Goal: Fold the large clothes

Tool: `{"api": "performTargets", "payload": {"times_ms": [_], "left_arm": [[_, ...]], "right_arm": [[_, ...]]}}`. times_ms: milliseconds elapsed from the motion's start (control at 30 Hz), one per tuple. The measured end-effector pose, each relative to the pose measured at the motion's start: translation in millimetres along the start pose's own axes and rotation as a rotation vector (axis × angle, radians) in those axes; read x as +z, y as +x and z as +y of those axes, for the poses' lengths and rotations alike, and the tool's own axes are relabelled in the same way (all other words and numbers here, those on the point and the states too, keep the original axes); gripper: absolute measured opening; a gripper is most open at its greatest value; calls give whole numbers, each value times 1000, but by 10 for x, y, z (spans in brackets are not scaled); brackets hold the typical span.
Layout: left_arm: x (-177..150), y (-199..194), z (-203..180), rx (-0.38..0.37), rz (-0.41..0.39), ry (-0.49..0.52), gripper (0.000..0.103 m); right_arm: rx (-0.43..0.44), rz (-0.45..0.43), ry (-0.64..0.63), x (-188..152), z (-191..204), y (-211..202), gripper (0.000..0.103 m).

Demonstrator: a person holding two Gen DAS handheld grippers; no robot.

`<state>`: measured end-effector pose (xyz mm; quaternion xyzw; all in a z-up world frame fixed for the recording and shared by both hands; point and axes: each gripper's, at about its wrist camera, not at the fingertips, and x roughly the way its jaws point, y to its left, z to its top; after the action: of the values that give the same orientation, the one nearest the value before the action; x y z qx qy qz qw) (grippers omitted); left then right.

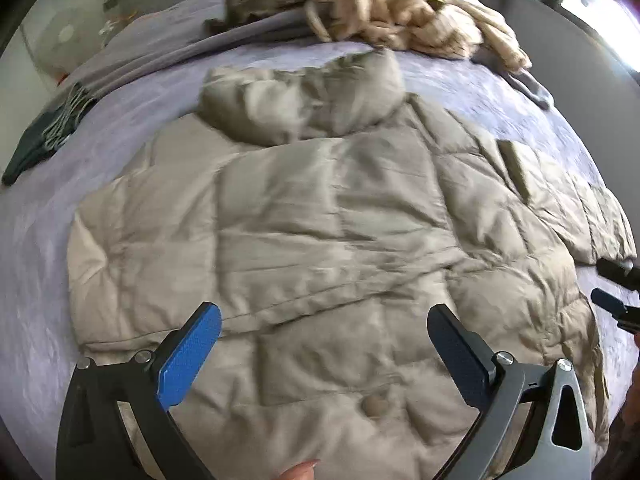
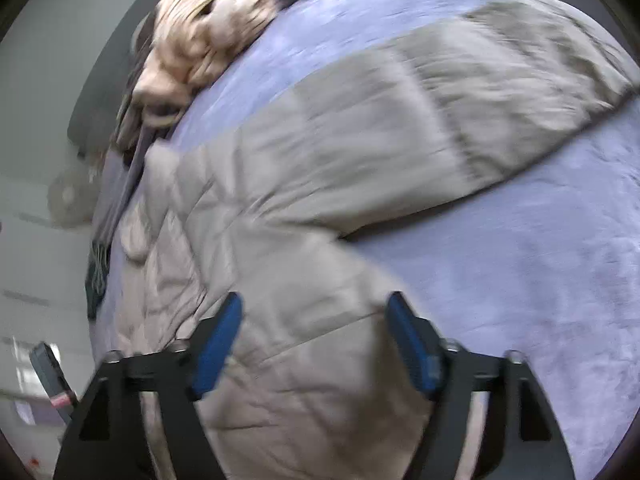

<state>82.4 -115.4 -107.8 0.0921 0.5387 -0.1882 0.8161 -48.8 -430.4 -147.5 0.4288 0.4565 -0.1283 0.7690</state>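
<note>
Both the left hand-held gripper [image 1: 324, 320] and the right hand-held gripper [image 2: 314, 312] hang wide and empty over the beige quilted puffer jacket [image 1: 320, 220]. The sleeve stretched ahead of the right one likely needs gripping and folding inward next.

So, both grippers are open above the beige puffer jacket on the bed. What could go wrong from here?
1. The puffer jacket is thick, so a fold may spring back open.
2. One sleeve lies spread out across the bedcover; folding the body first could leave it sticking out.
3. The pile of other clothes lies close behind the hood and could get caught in the fold.
</note>
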Motion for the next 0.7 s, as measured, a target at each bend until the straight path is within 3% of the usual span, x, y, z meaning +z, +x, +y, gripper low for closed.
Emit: {"api": "performTargets", "payload": {"times_ms": [67, 100, 133, 367, 467, 700], "left_arm": [[6, 33, -147, -16, 18, 5, 103], [6, 48, -211, -22, 25, 5, 103], [11, 62, -262, -28, 31, 7, 103], [10, 143, -614, -74, 67, 36, 103], [21, 161, -761, -73, 70, 51, 103], [113, 196, -952, -89, 71, 62, 103]], "right_arm": [[-16, -27, 53, 93, -229, -95, 91], [-18, -40, 77, 133, -335, -134, 101], [-13, -57, 111, 179, -461, -180, 103], [25, -196, 331, 418, -1220, -466, 103], [39, -193, 398, 561, -1479, -483, 103], [261, -255, 576, 953, -1979, -428, 103]]}}
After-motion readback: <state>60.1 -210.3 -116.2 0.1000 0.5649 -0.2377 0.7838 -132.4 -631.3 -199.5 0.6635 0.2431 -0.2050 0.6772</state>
